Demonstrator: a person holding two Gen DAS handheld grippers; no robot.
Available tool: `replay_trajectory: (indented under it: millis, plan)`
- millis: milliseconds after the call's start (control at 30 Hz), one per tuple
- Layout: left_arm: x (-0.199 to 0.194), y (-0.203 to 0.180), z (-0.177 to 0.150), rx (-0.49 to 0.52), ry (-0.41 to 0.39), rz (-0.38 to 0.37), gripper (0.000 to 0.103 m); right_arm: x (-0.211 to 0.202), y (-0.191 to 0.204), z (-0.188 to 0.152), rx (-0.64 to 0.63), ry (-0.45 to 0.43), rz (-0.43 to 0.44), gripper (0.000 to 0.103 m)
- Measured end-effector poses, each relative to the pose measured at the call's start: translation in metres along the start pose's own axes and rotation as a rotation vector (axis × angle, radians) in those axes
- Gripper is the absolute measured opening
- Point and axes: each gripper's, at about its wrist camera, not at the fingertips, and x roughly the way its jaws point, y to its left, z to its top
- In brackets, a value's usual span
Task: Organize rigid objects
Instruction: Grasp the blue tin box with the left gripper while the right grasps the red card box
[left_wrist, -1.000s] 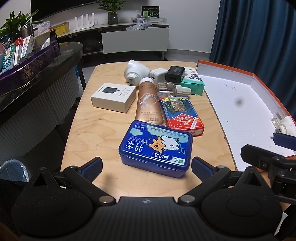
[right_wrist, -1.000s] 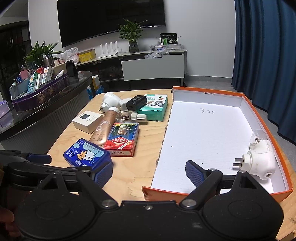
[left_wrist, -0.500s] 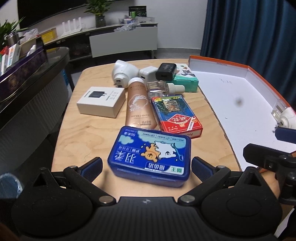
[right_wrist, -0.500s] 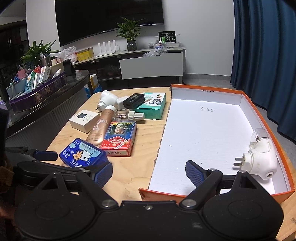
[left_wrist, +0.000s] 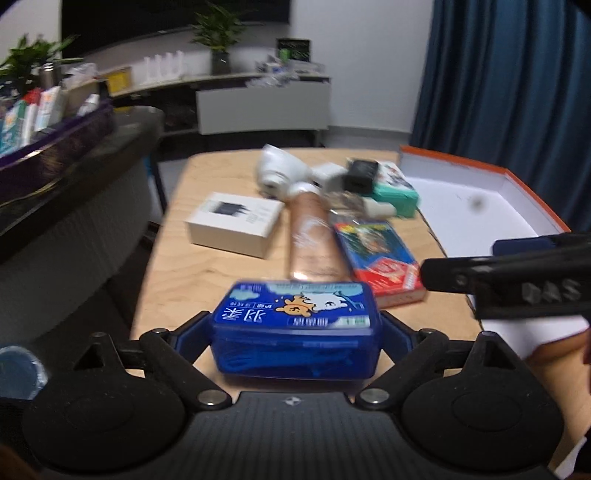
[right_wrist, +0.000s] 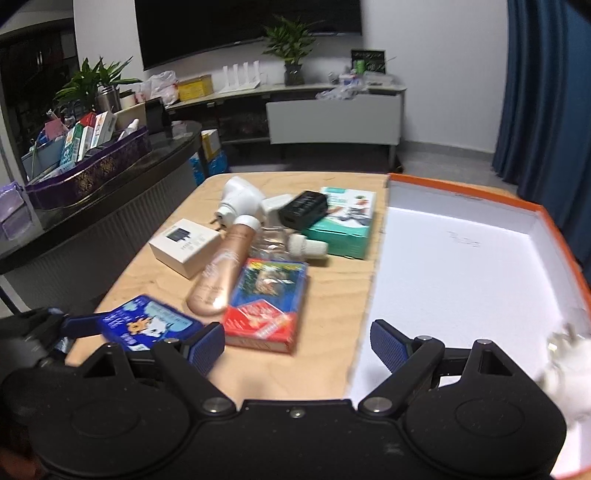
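Left gripper (left_wrist: 295, 332) clamps blue tin (left_wrist: 295, 325) | right gripper (right_wrist: 297, 341) wide, empty | orange box (right_wrist: 554, 221): one white plug (right_wrist: 565, 373) inside; rest of items left of it, outside.

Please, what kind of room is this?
Probably a living room: a large wall television, a low media console with potted plants, and a wooden table holding household items.

Left gripper (left_wrist: 295, 328): jaws clamped on blue tin (left_wrist: 294, 328), lower centre | red card box (left_wrist: 380, 258): centre right | orange-rimmed tray (left_wrist: 532, 192): right.
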Motion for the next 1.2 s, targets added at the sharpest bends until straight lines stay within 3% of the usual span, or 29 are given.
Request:
replay_trajectory:
  millis: [167, 400, 467, 567, 600, 633, 933, 1200]
  plan:
    - [0.002, 0.011, -0.001, -0.023, -0.009, 0.001, 0.095, 0.040, 0.006, 0.014, 0.030, 0.108, 0.022, 0.101]
    - [0.008, 0.012, -0.008, 0.009, -0.019, 0.003, 0.095, 0.077, 0.010, 0.019, 0.032, 0.194, -0.021, 0.100]
    - [0.014, 0.014, -0.011, -0.004, 0.010, 0.005, 0.095, 0.080, 0.014, 0.019, 0.009, 0.179, -0.027, 0.098]
    - [0.018, 0.015, -0.011, -0.001, 0.008, 0.020, 0.096, 0.080, 0.017, 0.018, -0.014, 0.161, -0.018, 0.085]
    - [0.019, 0.014, -0.010, 0.000, 0.006, 0.023, 0.097, 0.079, 0.018, 0.018, -0.024, 0.156, -0.008, 0.075]
    - [0.020, 0.015, -0.009, 0.003, 0.002, 0.025, 0.097, 0.079, 0.019, 0.018, -0.035, 0.152, -0.009, 0.074]
    - [0.012, 0.015, -0.008, -0.007, -0.024, 0.010, 0.094, 0.061, 0.009, 0.014, -0.020, 0.119, 0.007, 0.071]
    - [-0.013, 0.000, 0.021, -0.036, -0.090, -0.019, 0.094, 0.007, -0.022, 0.028, 0.054, 0.004, 0.003, 0.071]
